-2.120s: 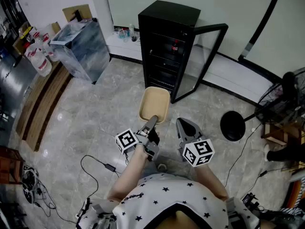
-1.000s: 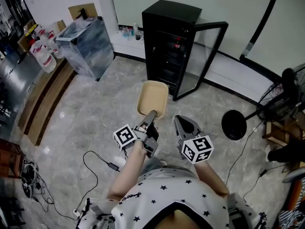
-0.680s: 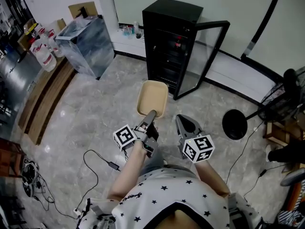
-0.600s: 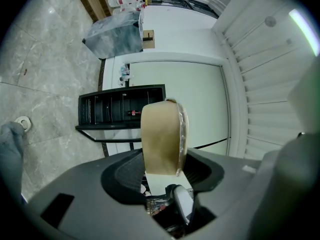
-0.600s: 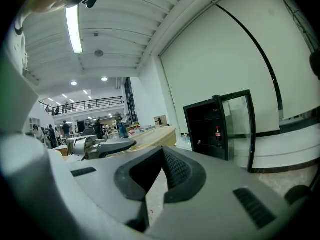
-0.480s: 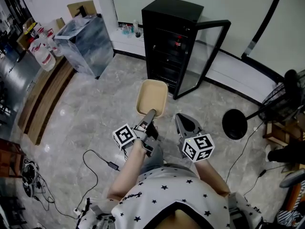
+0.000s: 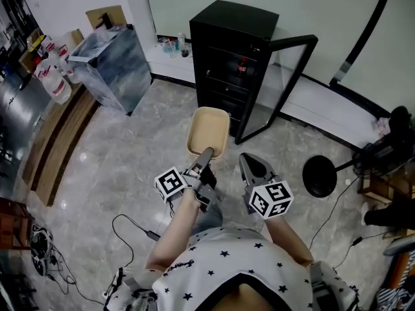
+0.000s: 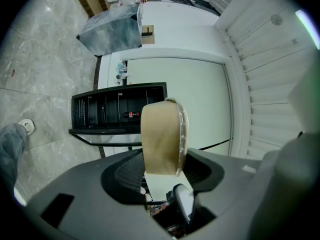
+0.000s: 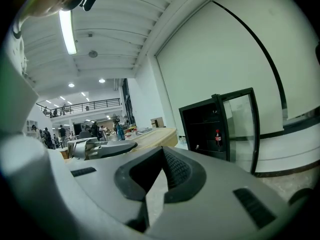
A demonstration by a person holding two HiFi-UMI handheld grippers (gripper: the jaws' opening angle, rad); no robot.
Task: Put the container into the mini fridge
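Two grippers, one load. Left gripper [image 7: 206, 154]: my jaws are clamped on the near rim of the container [image 7: 208, 131], a tan oblong tub held open side up above the floor [image 7: 130, 154]. Seen from that gripper's own camera, the tub [image 8: 159, 134] stands edge-on between the pads and fills the gap. Right gripper [image 7: 246, 162]: I read its fingers as closed together, nothing between them, just beside the left one and level with it. Fridge [image 7: 233, 50]: black, upright, against the wall, glass door [image 7: 279, 83] swung wide open to the right. The container is outside it, in front of the open shelves, not touching it. One bottle [image 7: 242, 63] with a red label stands on an upper shelf. Off to the left I see a wrapped blue-grey box [image 7: 107, 60] and several jugs [image 7: 55, 83]. One black round stand base [image 7: 319, 177] sits on the floor at right, and one cable [image 7: 133, 222] lies near my feet.
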